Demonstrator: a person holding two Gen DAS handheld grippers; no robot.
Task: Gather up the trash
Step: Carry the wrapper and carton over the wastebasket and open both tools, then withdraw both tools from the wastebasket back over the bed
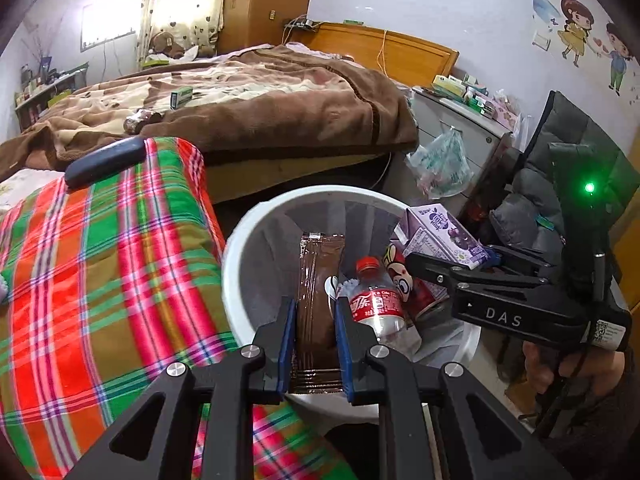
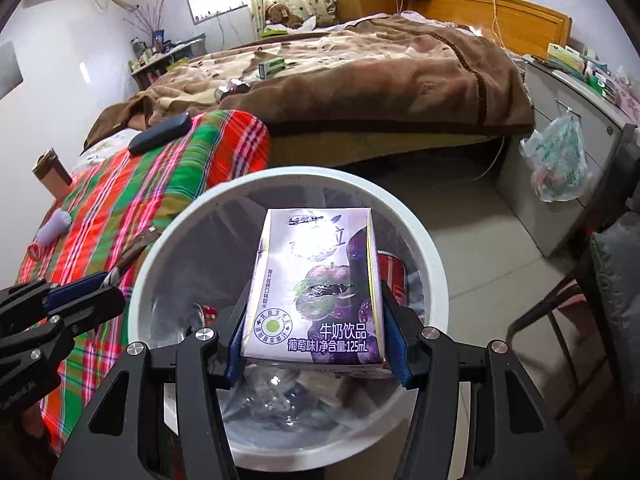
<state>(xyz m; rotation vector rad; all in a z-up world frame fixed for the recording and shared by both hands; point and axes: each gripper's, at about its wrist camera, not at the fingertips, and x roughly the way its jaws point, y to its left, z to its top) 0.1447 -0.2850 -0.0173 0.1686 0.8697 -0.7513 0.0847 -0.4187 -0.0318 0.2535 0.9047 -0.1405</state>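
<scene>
A white round trash bin (image 1: 234,264) (image 2: 424,236) stands on the floor beside the bed. My left gripper (image 1: 314,312) is shut on a brown snack wrapper (image 1: 318,276) and holds it over the bin's opening. My right gripper (image 2: 316,328) is shut on a purple milk drink carton (image 2: 316,284), also over the bin; the carton shows in the left wrist view (image 1: 440,236). Inside the bin lie a clear cola bottle with a red cap (image 1: 376,300), a red cup (image 2: 394,276) and crumpled clear plastic (image 2: 276,400).
A plaid red-green blanket (image 1: 100,264) lies left of the bin, with a dark case (image 1: 106,160) on it. A brown blanket covers the bed (image 1: 260,108), with a small green box (image 1: 181,97) and a shiny wrapper (image 1: 138,120). A plastic bag (image 1: 438,164) hangs on a grey cabinet.
</scene>
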